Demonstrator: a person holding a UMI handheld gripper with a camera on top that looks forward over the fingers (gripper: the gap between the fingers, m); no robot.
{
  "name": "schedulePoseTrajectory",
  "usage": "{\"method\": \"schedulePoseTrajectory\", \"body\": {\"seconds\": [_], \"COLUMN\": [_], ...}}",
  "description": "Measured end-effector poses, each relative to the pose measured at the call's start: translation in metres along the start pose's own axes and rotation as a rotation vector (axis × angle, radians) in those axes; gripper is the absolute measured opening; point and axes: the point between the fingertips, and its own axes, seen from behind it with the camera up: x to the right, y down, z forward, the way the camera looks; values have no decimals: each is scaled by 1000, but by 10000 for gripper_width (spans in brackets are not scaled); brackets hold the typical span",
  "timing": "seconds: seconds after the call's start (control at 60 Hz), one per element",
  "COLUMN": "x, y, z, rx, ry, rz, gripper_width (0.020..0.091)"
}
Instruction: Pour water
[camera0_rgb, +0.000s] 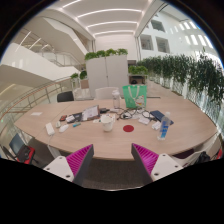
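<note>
My gripper (112, 166) is open, its two magenta pads (80, 160) spread wide with nothing between them, only the near edge of the wooden table (115, 145). Beyond the fingers, toward the table's middle, stands a white cup (107, 122). To its right a clear bottle with a blue label (164, 127) stands near the table's right side. Both are well ahead of the fingers and apart from them.
A green bag (135, 96) stands at the table's far side. Papers and small items (72, 117) lie left of the cup, a red object (128, 128) to its right. Chairs (66, 97) ring the table; tall plants (185, 72) line the right.
</note>
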Motion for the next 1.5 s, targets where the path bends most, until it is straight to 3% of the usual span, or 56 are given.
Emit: {"method": "schedulePoseTrajectory", "body": {"seconds": [0.167,0.3,0.433,0.65,0.867,0.9,0.933,0.983,1.133,1.317,1.5], "x": [-10,46,122,273,363,365,368,370,371,368,321], "y": [11,1,-8,10,22,18,14,9,1,-2,-83], "z": [-1,18,52,189,331,337,348,361,378,383,368], "rx": [-4,36,132,194,212,230,242,244,262,166,144], "ry": [68,137,216,339,381,375,365,356,346,334,365], "rz": [18,5,-19,12,17,14,10,-4,15,75,-250], "gripper_width": [809,811,803,812,806,784,704,487,439,386,369]}}
